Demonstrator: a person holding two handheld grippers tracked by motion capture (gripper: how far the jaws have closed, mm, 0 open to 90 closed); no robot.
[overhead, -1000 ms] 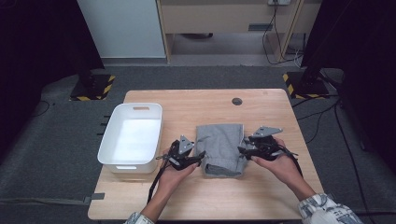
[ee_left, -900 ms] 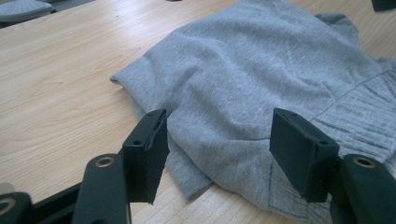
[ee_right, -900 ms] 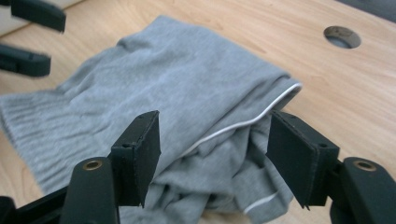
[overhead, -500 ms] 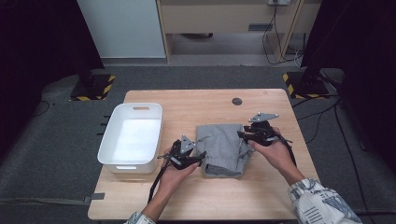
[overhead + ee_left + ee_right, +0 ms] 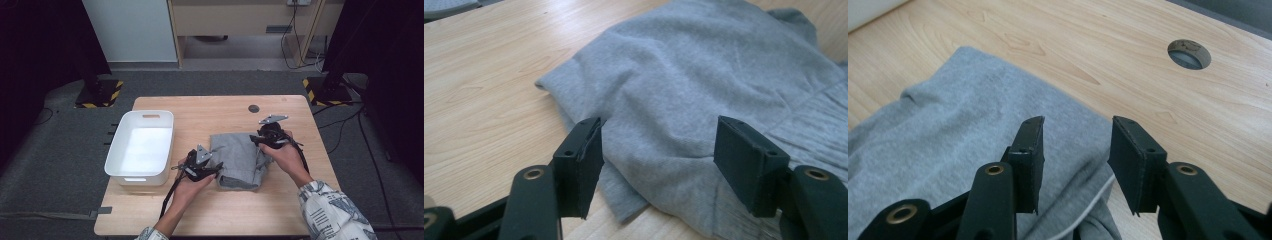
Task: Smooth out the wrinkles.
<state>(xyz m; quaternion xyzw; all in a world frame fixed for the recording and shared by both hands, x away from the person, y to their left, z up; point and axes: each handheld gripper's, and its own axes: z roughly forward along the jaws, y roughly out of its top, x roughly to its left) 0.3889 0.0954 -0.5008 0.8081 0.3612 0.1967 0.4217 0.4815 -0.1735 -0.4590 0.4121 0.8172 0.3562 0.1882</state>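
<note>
Item: grey garment [image 5: 239, 159], partly folded, lying mid-table just right of the empty white bin [image 5: 140, 150]. Left gripper [image 5: 212, 169] spread over its near-left edge; right gripper [image 5: 261, 142], jaws just narrowed then eased, stands apart over its far-right edge, pinching nothing. Judged status: folding underway, binning outstanding.

White bin [image 5: 140, 150], wooden table [image 5: 210, 107], round table hole [image 5: 254, 108]

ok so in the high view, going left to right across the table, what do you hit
white bin → left claw → grey cloth → right claw → round hole in the tabletop is set farther back, above the cloth's right end
</note>
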